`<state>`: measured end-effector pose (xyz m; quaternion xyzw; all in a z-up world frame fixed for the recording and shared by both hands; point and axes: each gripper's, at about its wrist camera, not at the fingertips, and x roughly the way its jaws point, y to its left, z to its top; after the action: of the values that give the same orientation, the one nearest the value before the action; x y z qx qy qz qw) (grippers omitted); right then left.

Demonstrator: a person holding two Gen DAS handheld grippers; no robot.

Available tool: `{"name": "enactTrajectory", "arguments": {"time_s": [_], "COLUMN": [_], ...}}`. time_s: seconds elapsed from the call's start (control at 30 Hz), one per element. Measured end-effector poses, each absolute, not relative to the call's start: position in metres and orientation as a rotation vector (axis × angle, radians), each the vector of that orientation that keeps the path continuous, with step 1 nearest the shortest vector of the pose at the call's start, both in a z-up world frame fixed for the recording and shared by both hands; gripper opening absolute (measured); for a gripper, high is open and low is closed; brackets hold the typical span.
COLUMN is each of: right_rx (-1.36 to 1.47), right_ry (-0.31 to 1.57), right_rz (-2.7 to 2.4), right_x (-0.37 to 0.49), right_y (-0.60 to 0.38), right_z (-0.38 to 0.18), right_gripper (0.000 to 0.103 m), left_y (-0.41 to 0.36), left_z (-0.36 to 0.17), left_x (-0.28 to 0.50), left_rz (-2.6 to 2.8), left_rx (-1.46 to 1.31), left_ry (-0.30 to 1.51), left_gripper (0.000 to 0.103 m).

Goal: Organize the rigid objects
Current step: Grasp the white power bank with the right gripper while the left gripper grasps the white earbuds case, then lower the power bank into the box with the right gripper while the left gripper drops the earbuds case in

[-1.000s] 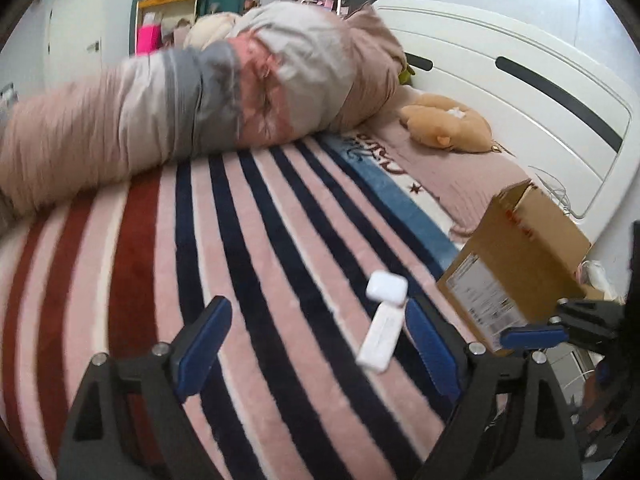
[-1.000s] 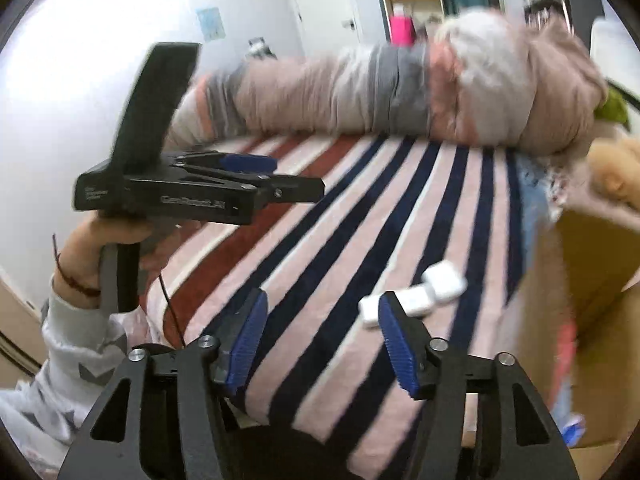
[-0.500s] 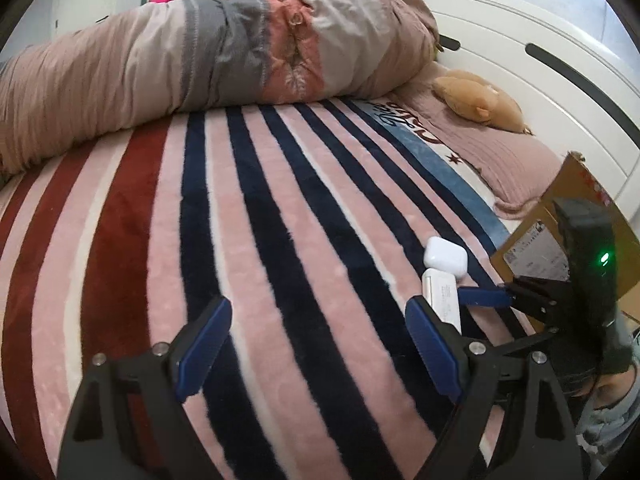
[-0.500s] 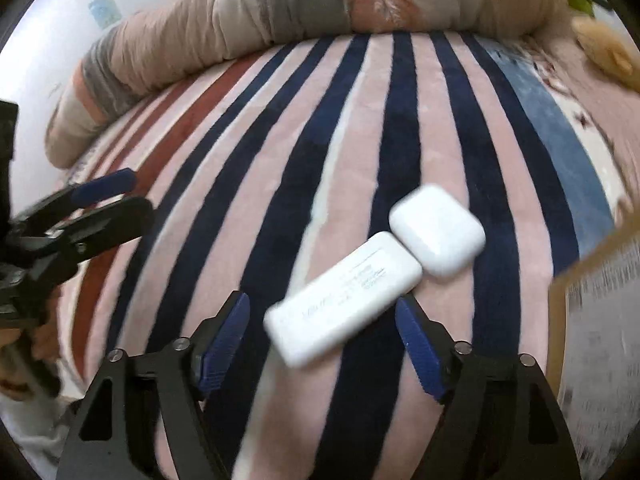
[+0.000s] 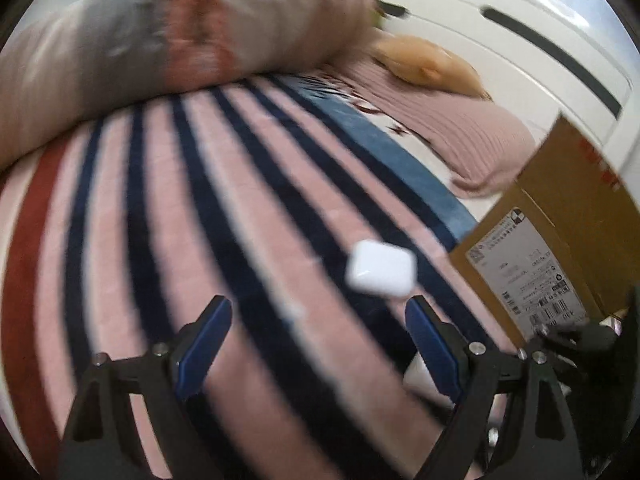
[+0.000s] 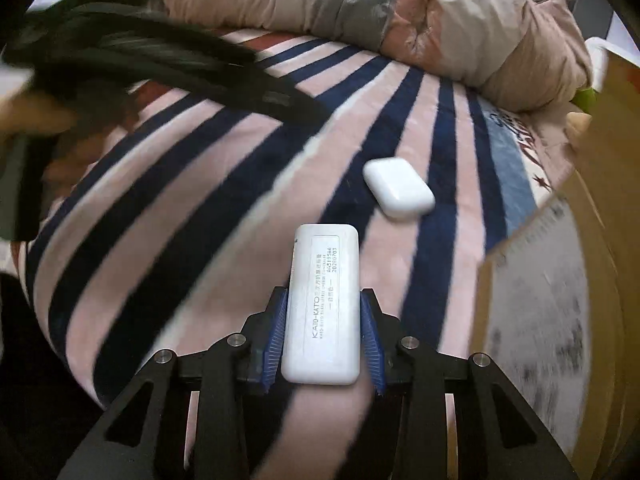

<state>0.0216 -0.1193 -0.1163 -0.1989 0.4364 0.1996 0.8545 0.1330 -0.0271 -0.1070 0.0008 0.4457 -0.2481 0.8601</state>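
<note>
1. Left wrist view: the left hand-held gripper [image 5: 316, 344] hangs with its jaws spread wide and nothing between them, above the striped bed blanket [image 5: 168, 216]. The small white earbud case [image 5: 380, 268] lies on the blanket just ahead of the right-side finger, apart from it. A cardboard box [image 5: 560, 240] stands at the right, near the case. The picture is blurred by motion.

2. Right wrist view: the right hand-held gripper [image 6: 323, 340] is pinching the long white rectangular device [image 6: 325, 304] across its narrow sides. The earbud case [image 6: 398, 188] rests beyond it, untouched; the box [image 6: 568, 300] wall rises at the right.

3. Judgement: the pick of the long device looks done. Next it likely calls for carrying it over the box rim and releasing, then collecting the case.
</note>
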Motion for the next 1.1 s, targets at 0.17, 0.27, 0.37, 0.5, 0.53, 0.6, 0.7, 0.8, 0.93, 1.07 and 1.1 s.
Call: {"name": "enactTrajectory", "arguments": {"time_s": [0.17,0.27,0.37,0.5,0.53,0.6,0.7,0.8,0.93,1.07,1.1], "right_rx": [-0.37,-0.323,-0.327,-0.299,-0.295,-0.286,-0.276,-0.26,-0.294,-0.256,-0.246], "right_ry": [0.91,0.914,0.894,0.883,0.879,0.874,0.865,0.843,0.744,0.577,0.546], "right_rz": [0.42,0.434,0.435,0.433,0.432,0.432,0.434,0.468,0.545,0.553,0.535], "right_x": [0.02,0.022,0.02,0.019,0.019,0.015,0.014,0.007,-0.009,-0.025,-0.028], "right_y": [-0.133,-0.14,-0.139,-0.142,-0.142,-0.145,-0.145,-0.144,-0.132,-0.151,-0.16], "right_z": [-0.12,-0.121,-0.122,-0.122,-0.122,-0.123,-0.123,-0.114,-0.068,0.008,0.023], "right_gripper": [0.031,0.031,0.031,0.031,0.031,0.031,0.031,0.031,0.031,0.031,0.031], "left_y": [-0.074,-0.09,-0.094,-0.081,-0.076,-0.059,-0.029,-0.008,0.009,0.006,0.003], "left_z": [-0.128,-0.138,-0.139,-0.133,-0.133,-0.131,-0.125,-0.119,-0.115,-0.124,-0.126], "left_x": [0.157,0.16,0.157,0.147,0.142,0.127,0.103,0.081,0.06,0.055,0.054], "left_rz": [-0.576,-0.592,-0.596,-0.609,-0.6,-0.569,-0.526,-0.492,-0.436,-0.428,-0.423], "left_rx": [0.057,0.104,0.151,0.184,0.19,0.209,0.178,0.137,0.097,0.054,0.063], "left_ry": [0.972,0.978,0.966,0.989,0.996,1.018,1.051,1.054,1.046,1.061,1.059], "left_gripper": [0.086,0.085,0.049,0.049,0.049,0.049,0.049,0.049,0.049,0.049,0.049]}}
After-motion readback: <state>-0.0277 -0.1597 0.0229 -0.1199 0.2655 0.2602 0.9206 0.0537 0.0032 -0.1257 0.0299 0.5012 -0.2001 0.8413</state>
